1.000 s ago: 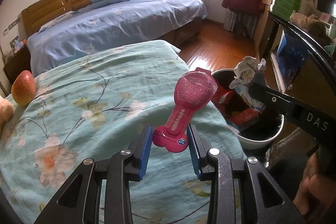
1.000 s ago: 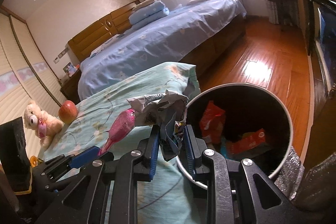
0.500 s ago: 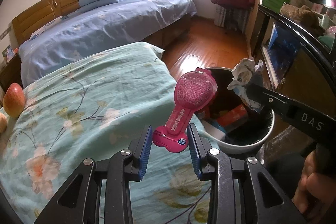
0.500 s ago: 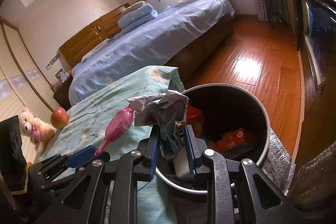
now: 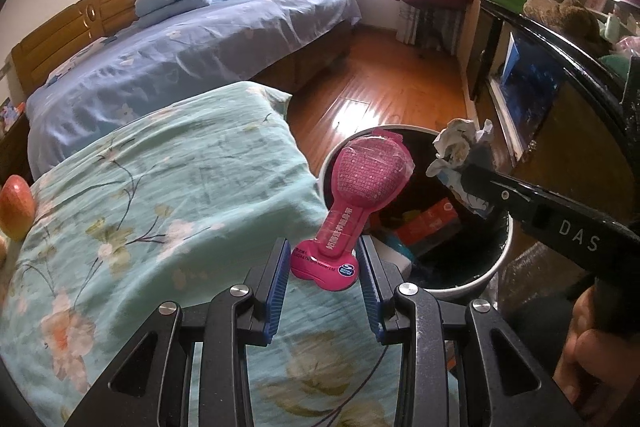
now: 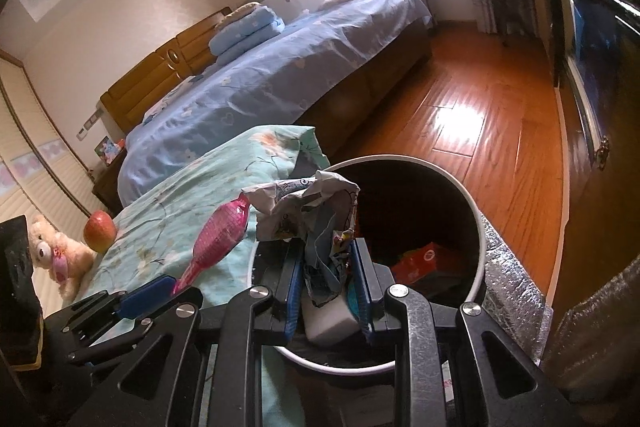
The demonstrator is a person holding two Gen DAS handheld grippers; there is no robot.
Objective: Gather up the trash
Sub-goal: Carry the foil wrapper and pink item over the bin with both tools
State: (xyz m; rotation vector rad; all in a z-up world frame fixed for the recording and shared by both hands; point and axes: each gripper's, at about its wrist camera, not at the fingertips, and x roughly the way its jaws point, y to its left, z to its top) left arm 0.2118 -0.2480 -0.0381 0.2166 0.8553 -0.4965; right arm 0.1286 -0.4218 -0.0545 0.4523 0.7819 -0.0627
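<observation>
My left gripper (image 5: 325, 269) is shut on a pink paddle-shaped plastic package (image 5: 356, 199), held over the near rim of a white-rimmed trash bin (image 5: 498, 259). The package also shows in the right wrist view (image 6: 218, 239). My right gripper (image 6: 326, 285) is shut on a crumpled paper wrapper (image 6: 308, 207), held over the bin (image 6: 482, 227). The wrapper also shows in the left wrist view (image 5: 460, 143), above the bin's right side. Red and orange wrappers (image 6: 424, 261) lie inside the bin.
A bed with a teal floral cover (image 5: 160, 195) lies left of the bin, with an apple (image 5: 16, 207) and a teddy bear (image 6: 56, 255) on it. A blue-covered bed (image 5: 192, 55) stands behind. A dark cabinet (image 5: 560, 99) is on the right. The wooden floor (image 6: 480, 131) lies beyond.
Both grippers have moved toward the bin with their loads. The pink package now overlaps the bin's rim, and the crumpled wrapper sits over the bin's opening.
</observation>
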